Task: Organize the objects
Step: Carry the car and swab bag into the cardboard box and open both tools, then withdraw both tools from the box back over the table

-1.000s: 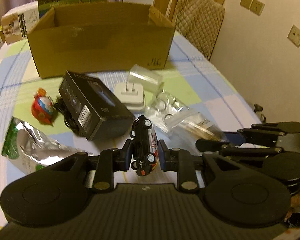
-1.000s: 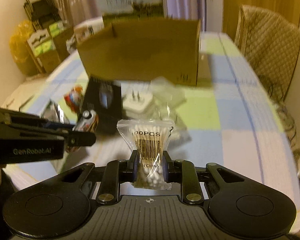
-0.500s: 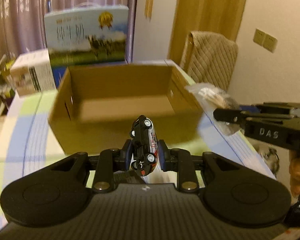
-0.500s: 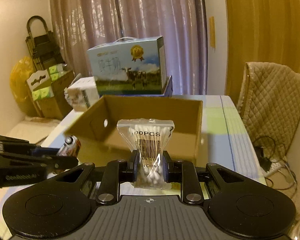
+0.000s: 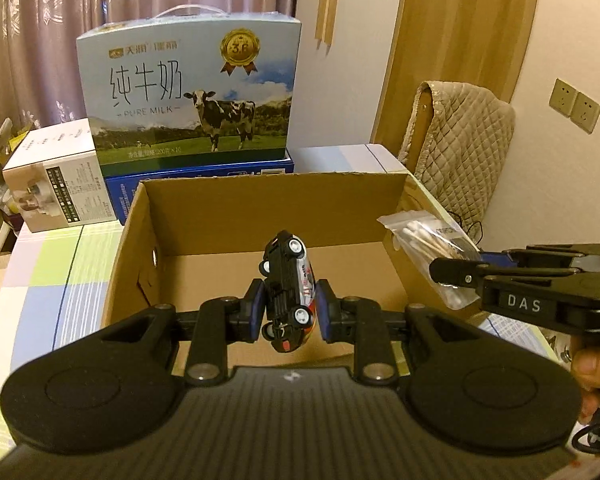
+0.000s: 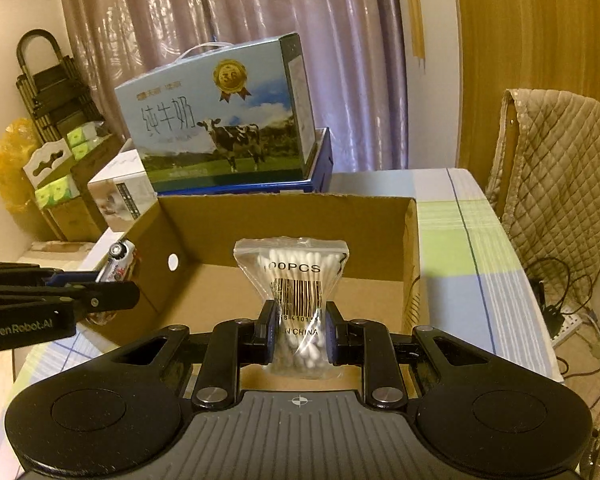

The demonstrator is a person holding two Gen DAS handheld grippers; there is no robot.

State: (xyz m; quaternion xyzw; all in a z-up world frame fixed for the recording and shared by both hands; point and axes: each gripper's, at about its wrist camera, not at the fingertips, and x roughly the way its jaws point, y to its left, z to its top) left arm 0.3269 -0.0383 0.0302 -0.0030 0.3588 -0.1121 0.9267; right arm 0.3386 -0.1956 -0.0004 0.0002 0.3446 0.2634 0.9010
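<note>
My left gripper [image 5: 288, 310] is shut on a small black toy car [image 5: 286, 292], held nose-up over the near edge of an open cardboard box [image 5: 228, 216]. My right gripper [image 6: 298, 328] is shut on a clear bag of cotton swabs [image 6: 296, 280], held over the same box [image 6: 292, 216] from its near side. The box floor that shows is bare. The right gripper and its bag [image 5: 428, 240] show at the box's right wall in the left wrist view. The left gripper and the car [image 6: 118, 264] show at the box's left wall in the right wrist view.
A blue milk carton case [image 5: 188, 96] stands behind the box, with a white product box [image 5: 56, 184] to its left. A chair with a quilted cover [image 5: 460, 136] is at the right. The checked tablecloth [image 6: 460, 256] runs along the box's right side.
Both grippers have risen from the cluttered table and moved forward to the cardboard box, each still holding its object. The box now fills the middle of both views.
</note>
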